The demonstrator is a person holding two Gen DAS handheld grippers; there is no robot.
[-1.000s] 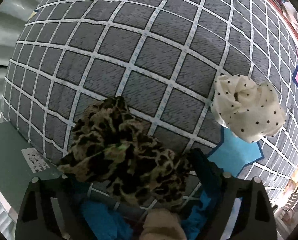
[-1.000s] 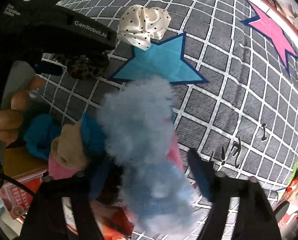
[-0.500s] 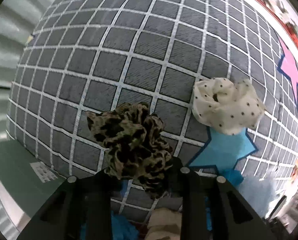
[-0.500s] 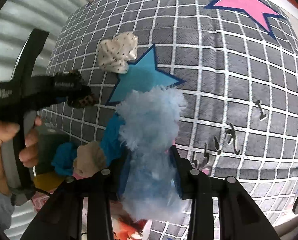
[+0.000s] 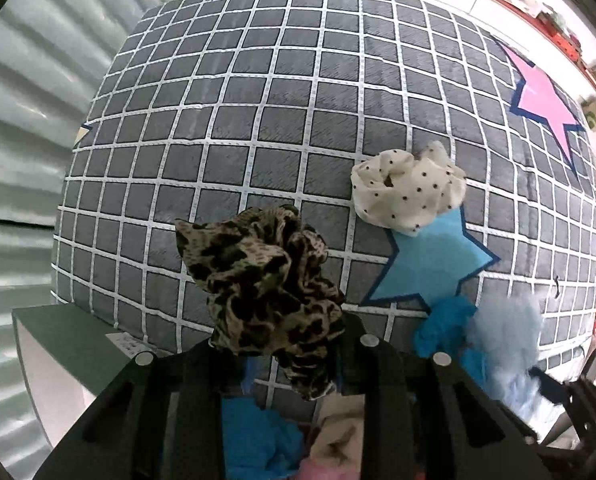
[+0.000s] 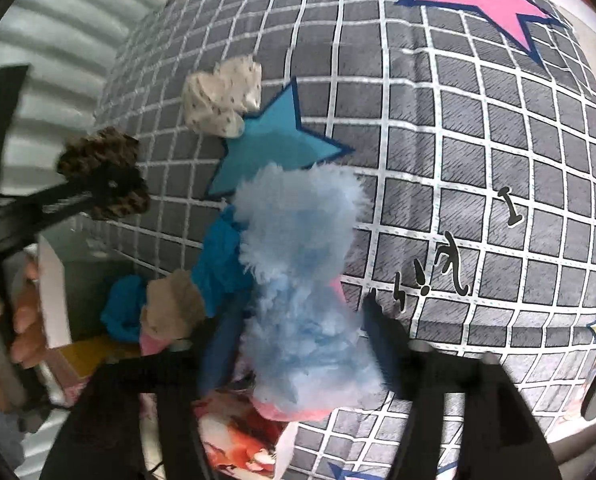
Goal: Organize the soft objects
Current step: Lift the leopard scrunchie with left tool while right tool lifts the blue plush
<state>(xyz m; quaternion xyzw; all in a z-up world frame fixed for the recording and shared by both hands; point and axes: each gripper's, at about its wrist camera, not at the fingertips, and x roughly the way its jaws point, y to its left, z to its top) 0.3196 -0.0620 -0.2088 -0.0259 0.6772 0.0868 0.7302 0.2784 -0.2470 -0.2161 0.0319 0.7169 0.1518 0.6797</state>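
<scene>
Slippage is risked by the leopard scrunchie [image 5: 270,296], pinched only at its 6 o'clock edge in the nearly shut left gripper [image 5: 294,356], while the fluffy blue scrunchie [image 6: 302,280] sits loosely between the just-widened jaws of the right gripper [image 6: 298,340].

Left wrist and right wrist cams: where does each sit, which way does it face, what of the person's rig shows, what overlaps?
Left wrist: on the left gripper, facing down at the grid mat; its fingers clamp the leopard scrunchie.
Right wrist: on the right gripper, angled steeply down; the fluffy blue scrunchie sits between its spread fingers; a hand shows holding the left gripper.
Shared: leopard scrunchie, polka-dot scrunchie, blue star, fluffy blue scrunchie.
</scene>
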